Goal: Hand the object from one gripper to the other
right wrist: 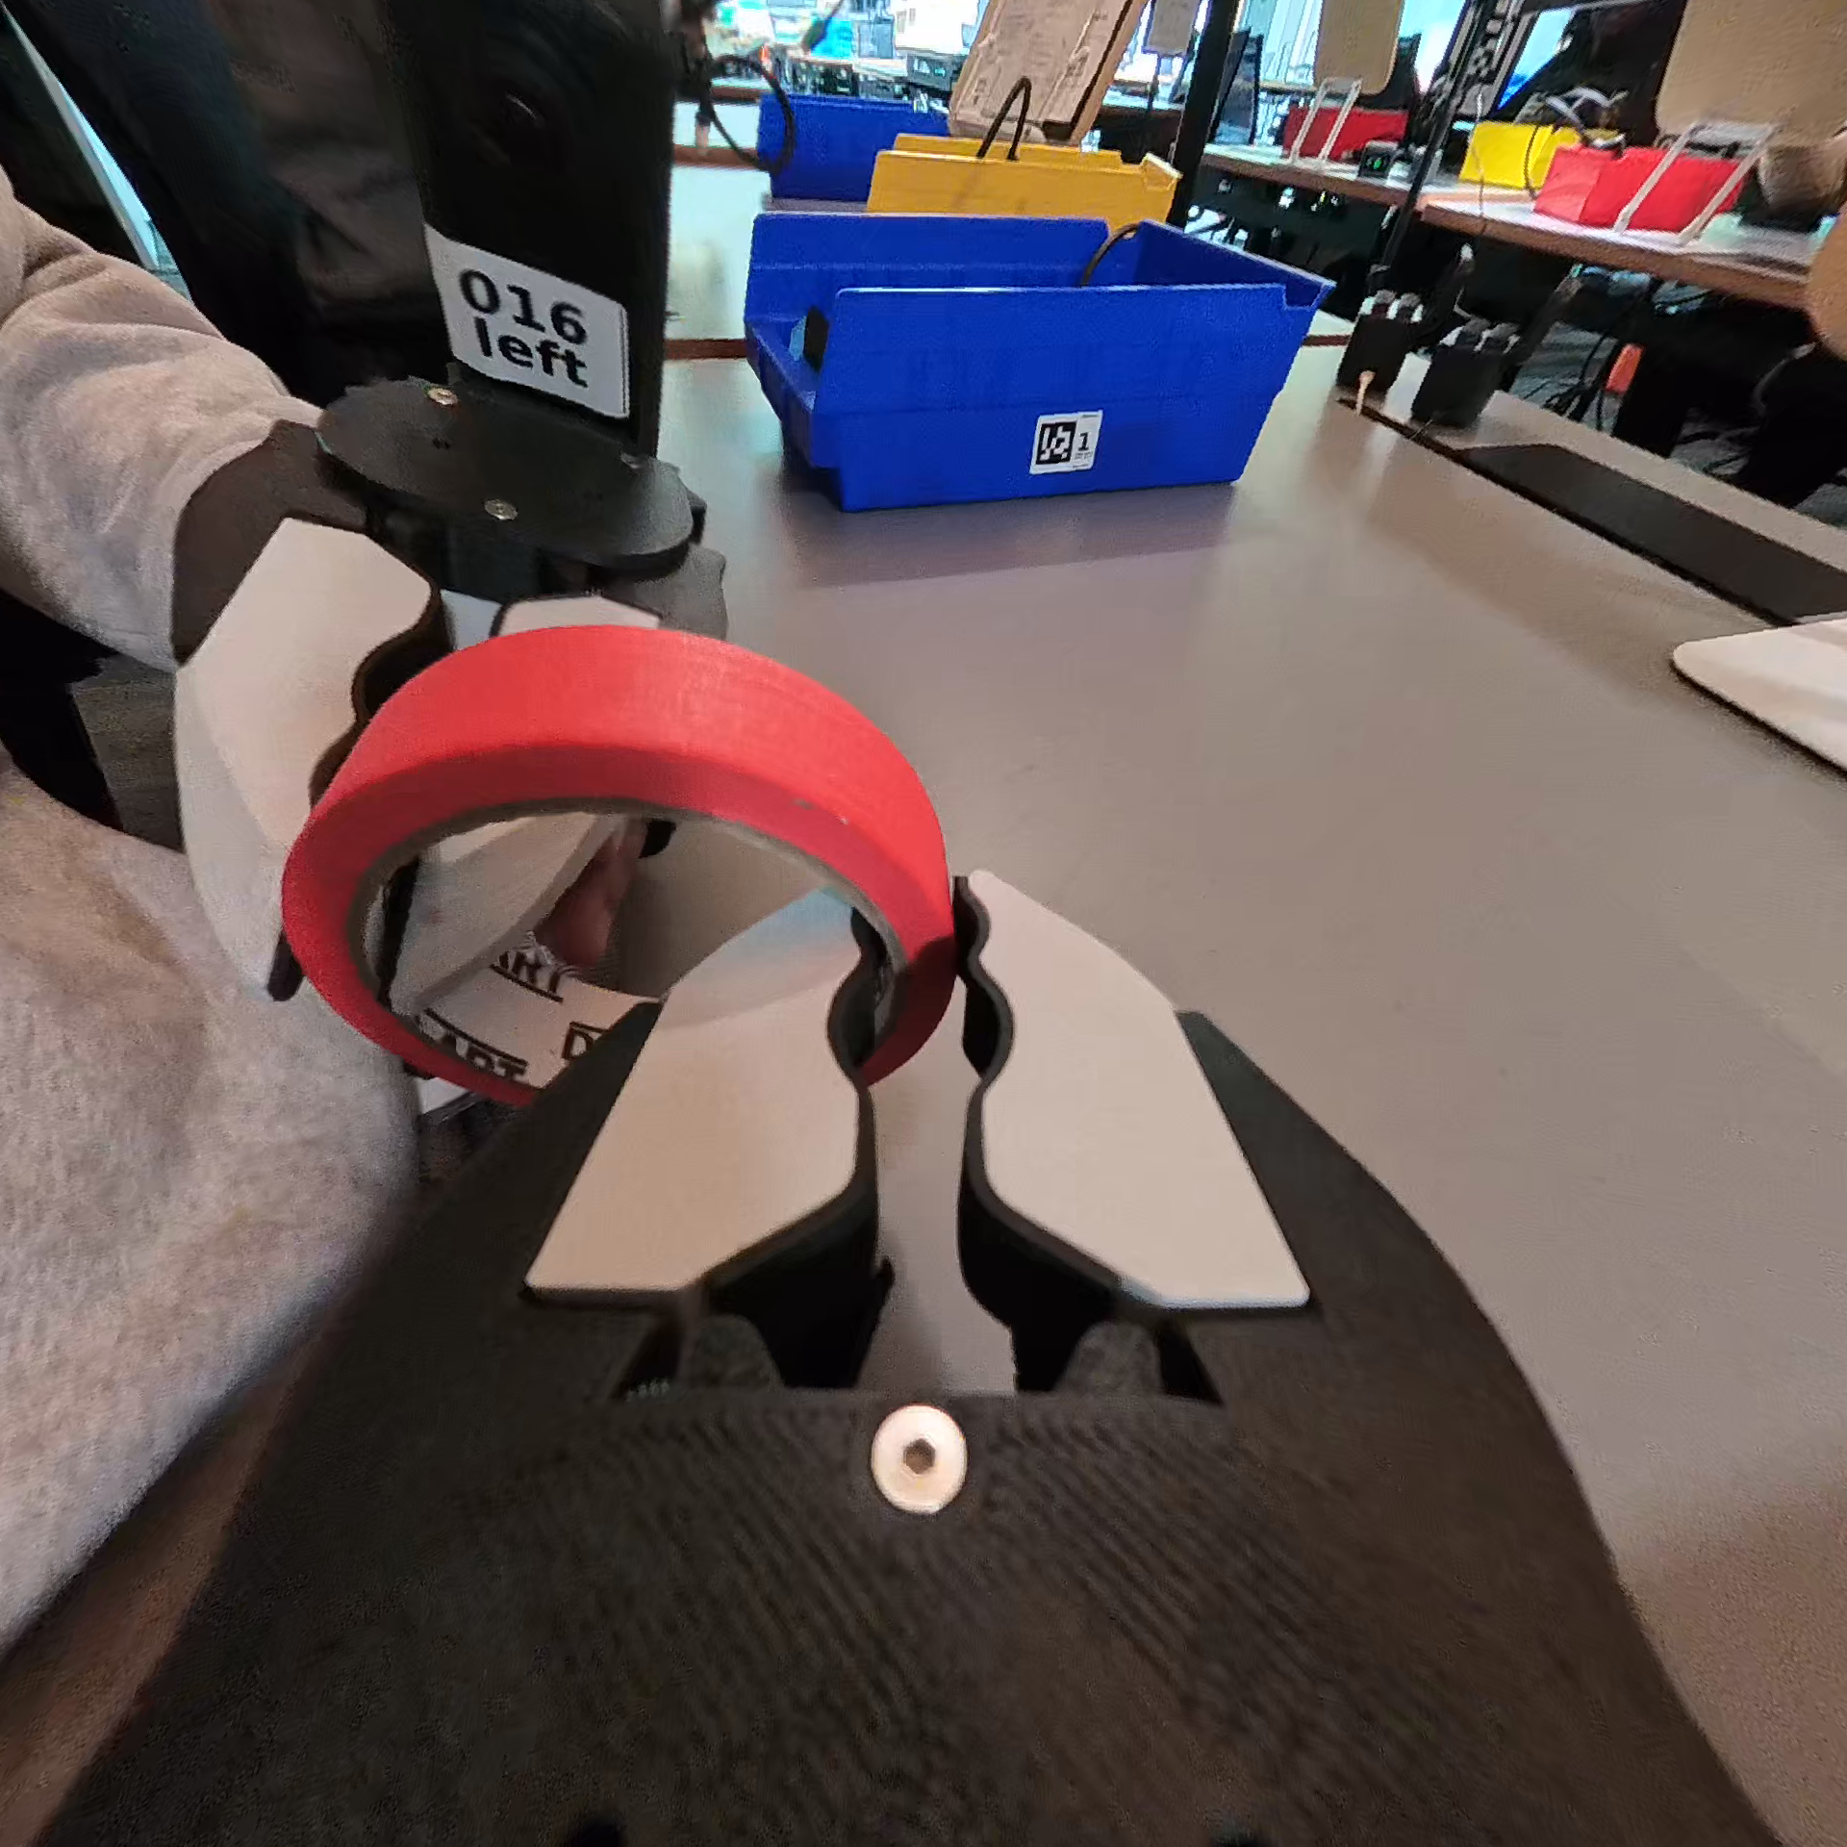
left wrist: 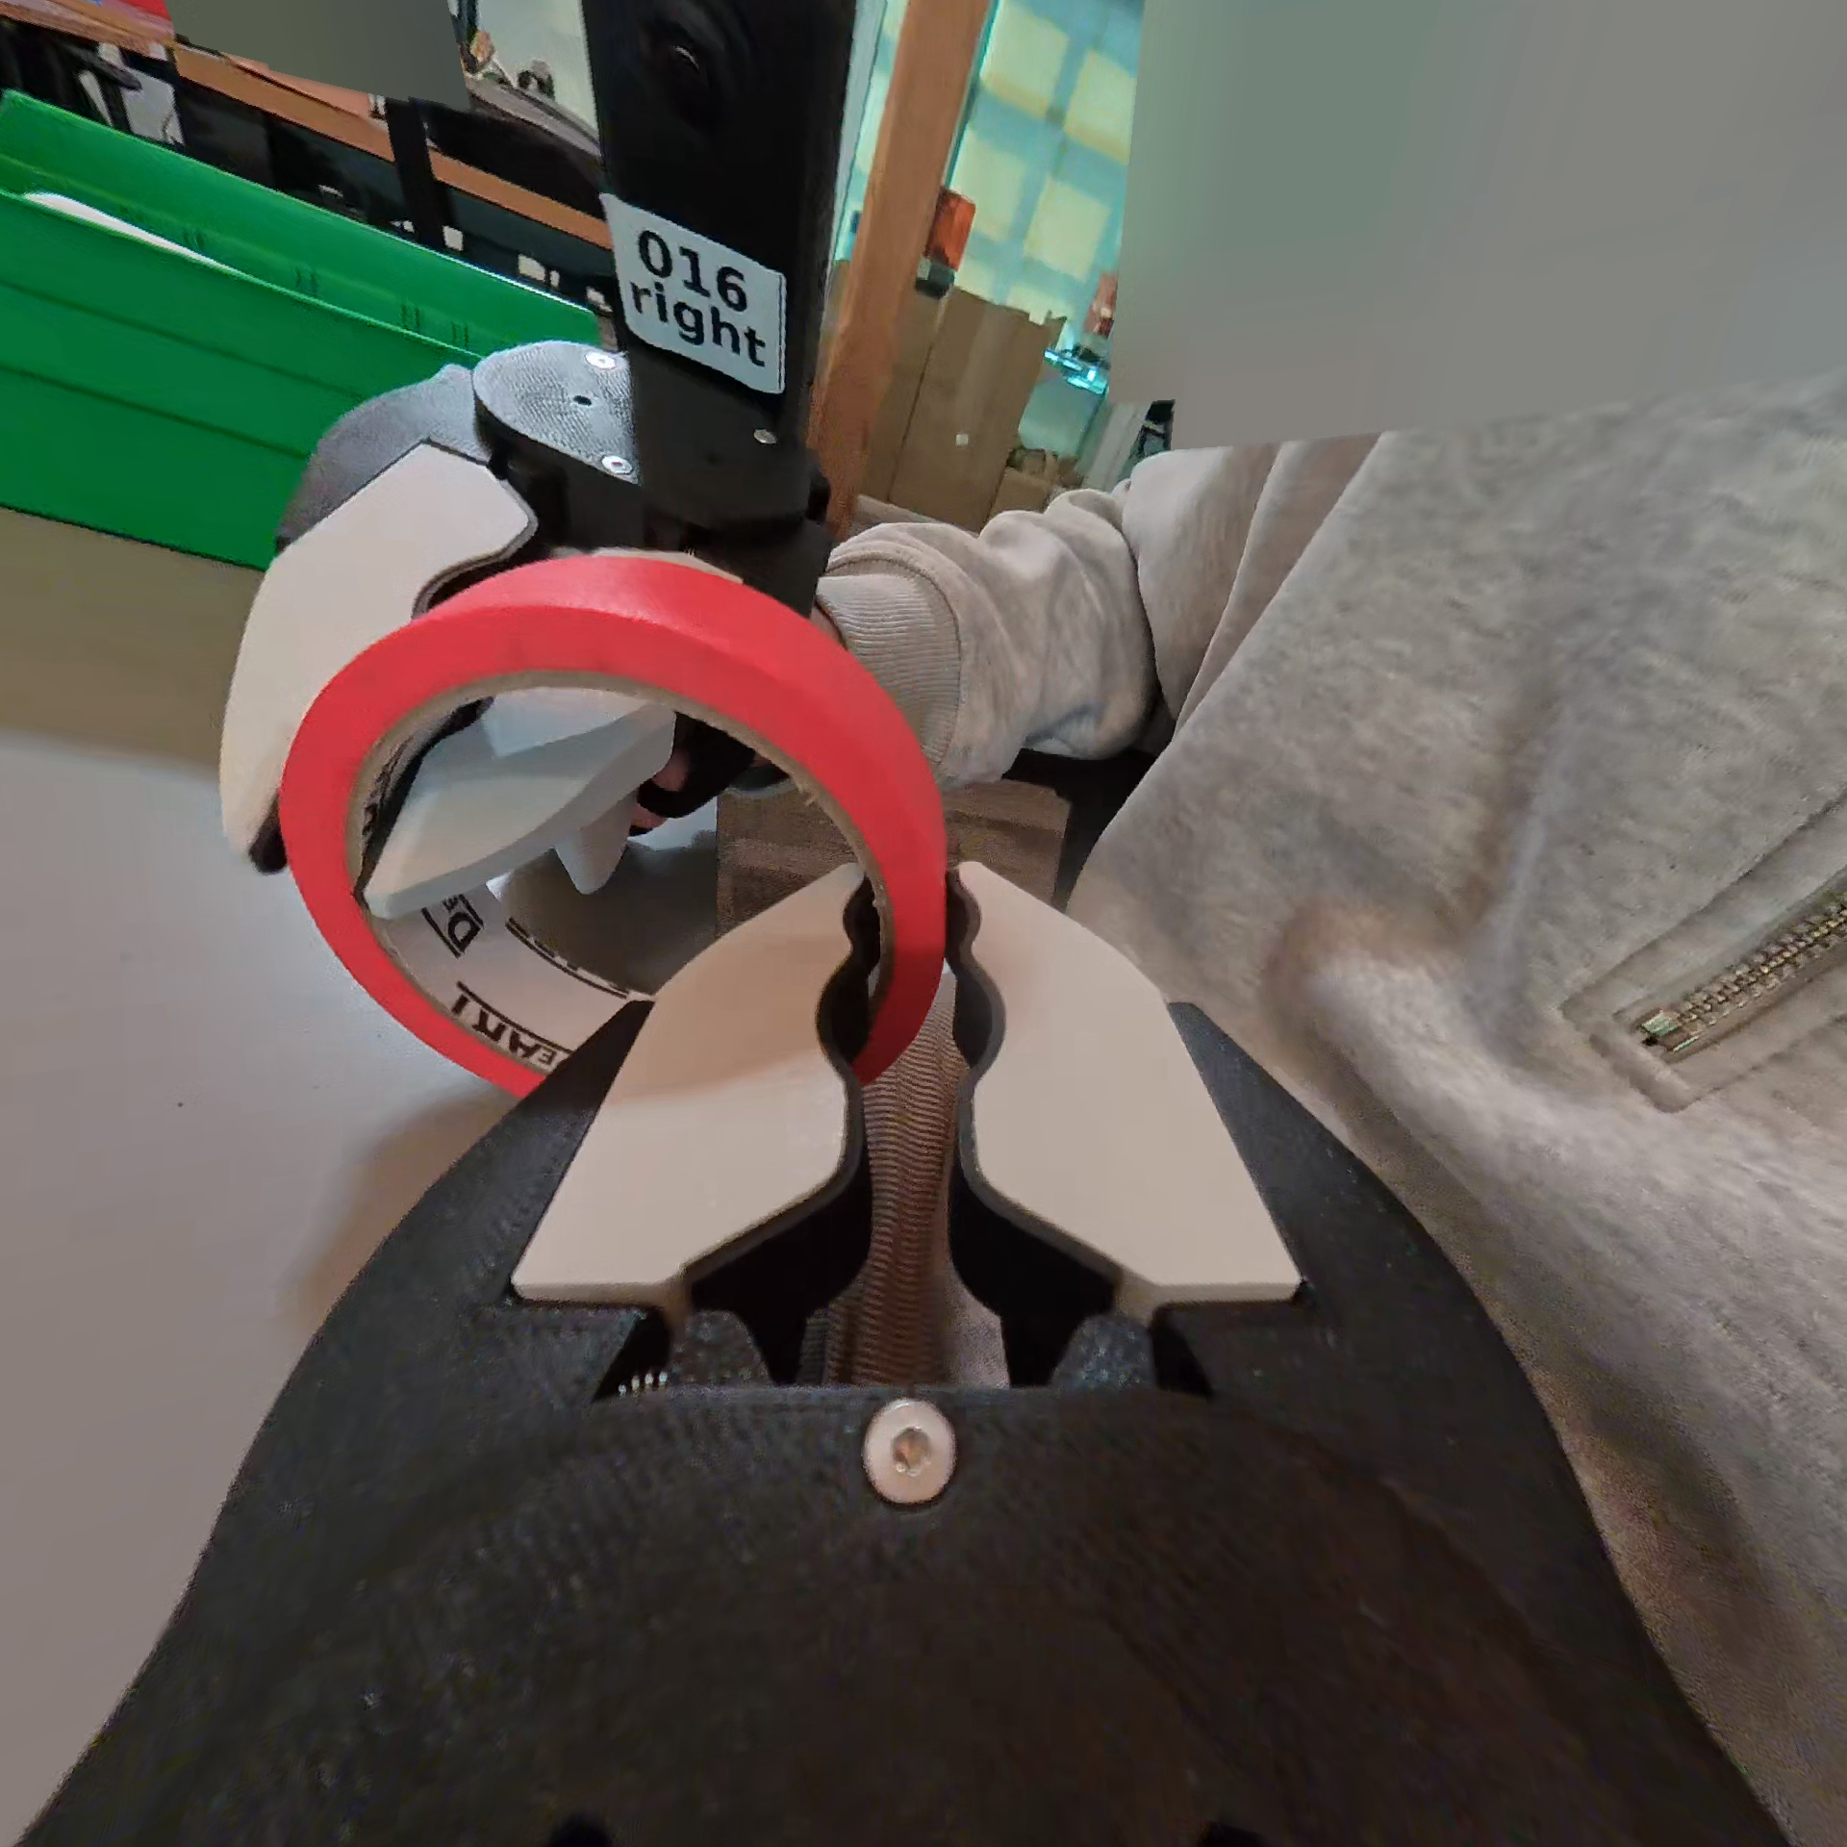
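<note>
1. The red tape roll [left wrist: 610, 790] [right wrist: 620, 850] hangs in the air above the grey desk [right wrist: 1299, 800], held on edge between both tongs, its open centre facing each camera.
2. The left tongs [left wrist: 915, 974] pinch the roll's wall on one side: one finger sits inside the ring, the other outside, both touching the tape.
3. The right tongs [right wrist: 915, 984] grip the opposite side of the wall the same way, one finger inside, one outside.
4. In the left wrist view the right tongs [left wrist: 330, 760] show at the roll's far rim; in the right wrist view the left tongs [right wrist: 330, 850] do likewise.
5. A grey sleeve [left wrist: 999, 640] and jacket crowd the person's side of the roll.
6. Open desk lies on the right tongs' outer side; a blue bin [right wrist: 1009, 370] stands well apart, farther back.
7. A green bin [left wrist: 150, 380] sits behind, beyond the left tongs' view of the desk edge.
</note>
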A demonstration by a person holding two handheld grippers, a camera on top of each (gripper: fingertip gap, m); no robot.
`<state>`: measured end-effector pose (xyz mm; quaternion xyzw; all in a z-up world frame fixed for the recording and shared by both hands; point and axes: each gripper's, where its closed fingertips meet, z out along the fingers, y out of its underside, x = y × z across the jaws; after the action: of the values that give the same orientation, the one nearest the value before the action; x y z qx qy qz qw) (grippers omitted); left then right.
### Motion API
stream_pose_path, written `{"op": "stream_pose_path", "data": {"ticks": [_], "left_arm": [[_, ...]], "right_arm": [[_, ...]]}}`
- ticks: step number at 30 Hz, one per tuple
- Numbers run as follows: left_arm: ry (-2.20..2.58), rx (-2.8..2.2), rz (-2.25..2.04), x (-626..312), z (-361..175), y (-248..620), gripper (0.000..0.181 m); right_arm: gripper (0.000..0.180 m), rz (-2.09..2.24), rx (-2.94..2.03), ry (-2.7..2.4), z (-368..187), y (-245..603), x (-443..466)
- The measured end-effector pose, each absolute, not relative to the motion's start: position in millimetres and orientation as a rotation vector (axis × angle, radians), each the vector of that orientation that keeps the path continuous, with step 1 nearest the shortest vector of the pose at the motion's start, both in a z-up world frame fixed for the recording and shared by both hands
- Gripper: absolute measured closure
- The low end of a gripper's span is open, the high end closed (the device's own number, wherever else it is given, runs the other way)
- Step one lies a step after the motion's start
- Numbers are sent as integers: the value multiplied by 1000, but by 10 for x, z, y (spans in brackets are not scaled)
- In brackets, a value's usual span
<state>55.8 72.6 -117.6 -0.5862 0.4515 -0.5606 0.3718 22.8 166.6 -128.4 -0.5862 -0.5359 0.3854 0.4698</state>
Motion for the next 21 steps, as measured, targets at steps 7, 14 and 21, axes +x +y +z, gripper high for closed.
{"op": "stream_pose_path", "data": {"ticks": [7, 14, 21], "left_arm": [[962, -1475, -1544, 420, -983, 920, 171], [508, -1405, -1938, 61, -726, 1277, 171], [395, -1430, -2216, 60, -771, 1264, 171]], "right_arm": [[133, 935, -1462, -1238, -1243, 1774, 256], [139, 976, -1277, -1274, -1021, 1633, 286], [137, 856, -1129, -1588, -1278, 1260, 170]]}}
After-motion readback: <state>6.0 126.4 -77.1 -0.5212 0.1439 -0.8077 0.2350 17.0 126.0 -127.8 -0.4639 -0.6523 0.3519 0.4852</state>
